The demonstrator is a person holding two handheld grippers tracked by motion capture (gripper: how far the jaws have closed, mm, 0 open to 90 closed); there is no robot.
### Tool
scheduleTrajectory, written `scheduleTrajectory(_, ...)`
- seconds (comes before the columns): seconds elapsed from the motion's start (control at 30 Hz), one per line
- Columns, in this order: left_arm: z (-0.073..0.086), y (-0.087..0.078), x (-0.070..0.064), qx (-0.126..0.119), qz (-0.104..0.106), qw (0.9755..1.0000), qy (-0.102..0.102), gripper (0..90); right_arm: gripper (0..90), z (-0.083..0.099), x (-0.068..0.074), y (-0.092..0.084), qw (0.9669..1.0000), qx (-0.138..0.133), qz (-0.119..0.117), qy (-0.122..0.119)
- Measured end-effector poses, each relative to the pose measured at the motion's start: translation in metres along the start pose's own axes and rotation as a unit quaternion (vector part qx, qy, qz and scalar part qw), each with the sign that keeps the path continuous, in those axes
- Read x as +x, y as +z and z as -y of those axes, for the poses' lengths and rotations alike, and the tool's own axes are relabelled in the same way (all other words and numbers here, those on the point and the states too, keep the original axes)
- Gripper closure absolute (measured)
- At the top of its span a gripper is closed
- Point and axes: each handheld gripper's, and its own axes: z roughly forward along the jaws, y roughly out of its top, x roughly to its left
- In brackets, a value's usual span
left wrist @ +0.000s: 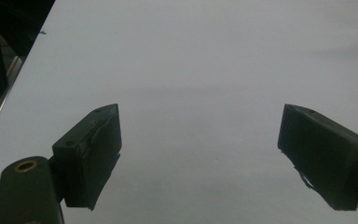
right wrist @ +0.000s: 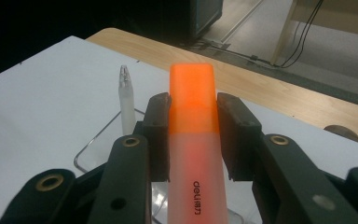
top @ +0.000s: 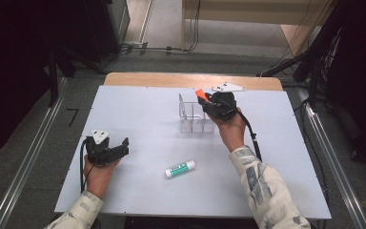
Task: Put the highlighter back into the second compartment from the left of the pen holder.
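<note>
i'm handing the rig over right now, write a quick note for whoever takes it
Right gripper: shut on the orange highlighter, held over the clear organizer at the far middle of the table.
Left gripper: open, nothing between its fingers, resting near the table's front left.
A white pen already stands in the organizer.
A glue stick lies on the table near the front, untouched.
Left to do, most likely: drop the highlighter into a compartment, then fetch the glue stick.

Dim, soft pictures (dark surroundings)
</note>
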Motion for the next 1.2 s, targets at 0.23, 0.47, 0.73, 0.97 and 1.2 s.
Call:
scheduleTrajectory(0.23, 0.000, 0.000, 0.000, -0.002, 0.001, 1.0000, -0.001, 14.2, 64.5, -0.006, 0.001, 0.008, 1.0000, 0.000, 0.005, 0.000)
scheduleTrajectory(0.47, 0.000, 0.000, 0.000, -0.002, 0.001, 1.0000, -0.001, 14.1, 64.5, -0.009, 0.000, 0.017, 0.9999, 0.004, 0.008, 0.005)
scheduleTrajectory(0.73, 0.000, 0.000, 0.000, -0.003, 0.002, 1.0000, -0.001, 14.1, 64.4, -0.013, 0.001, 0.028, 0.9998, 0.008, 0.012, 0.011)
scheduleTrajectory(0.97, 0.000, -0.001, 0.000, -0.002, 0.003, 1.0000, -0.001, 14.2, 64.3, -0.016, 0.006, 0.034, 0.9999, 0.007, 0.010, 0.010)
scheduleTrajectory(1.2, 0.000, 0.000, 0.000, -0.002, 0.003, 1.0000, -0.001, 14.2, 64.3, -0.019, 0.007, 0.039, 0.9999, 0.006, 0.008, 0.013)
